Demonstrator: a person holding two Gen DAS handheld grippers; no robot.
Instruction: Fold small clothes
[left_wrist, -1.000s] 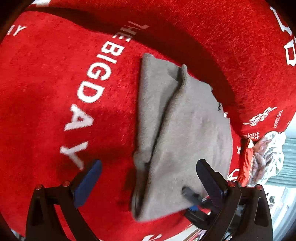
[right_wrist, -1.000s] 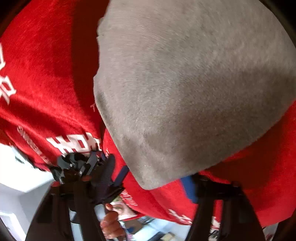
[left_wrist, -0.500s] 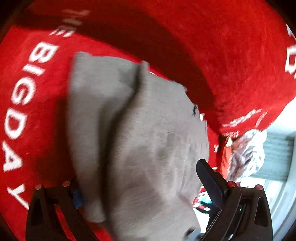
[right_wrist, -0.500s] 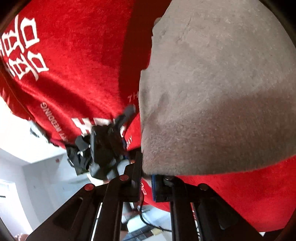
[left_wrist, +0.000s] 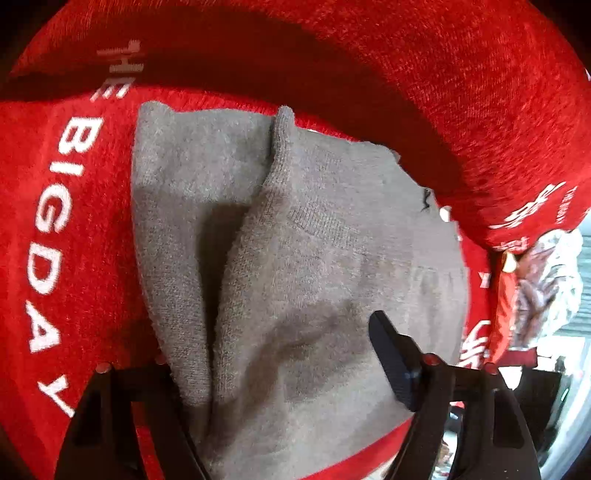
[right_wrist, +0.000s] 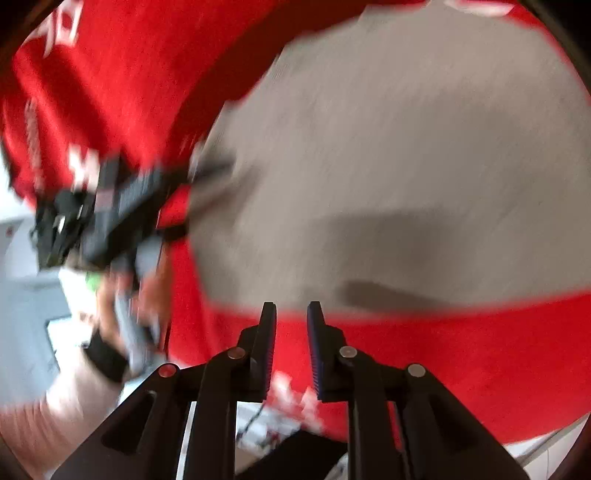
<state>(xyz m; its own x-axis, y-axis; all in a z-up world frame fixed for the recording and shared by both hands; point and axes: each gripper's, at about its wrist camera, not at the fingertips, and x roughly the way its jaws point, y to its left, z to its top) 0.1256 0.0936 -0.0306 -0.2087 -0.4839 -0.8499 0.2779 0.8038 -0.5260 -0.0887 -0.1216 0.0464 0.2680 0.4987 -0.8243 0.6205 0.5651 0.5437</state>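
The left gripper (left_wrist: 284, 373), spread wide, straddles the near edge of a grey knitted garment (left_wrist: 317, 258) lying folded on a red printed cloth (left_wrist: 74, 240); to the right, the right gripper (right_wrist: 291, 325) hangs nearly closed and empty just short of the garment's edge

A small grey knit garment (left_wrist: 317, 258) was laid flat on red fabric — folded over itself, one layer overlapping the other along a raised ridge.
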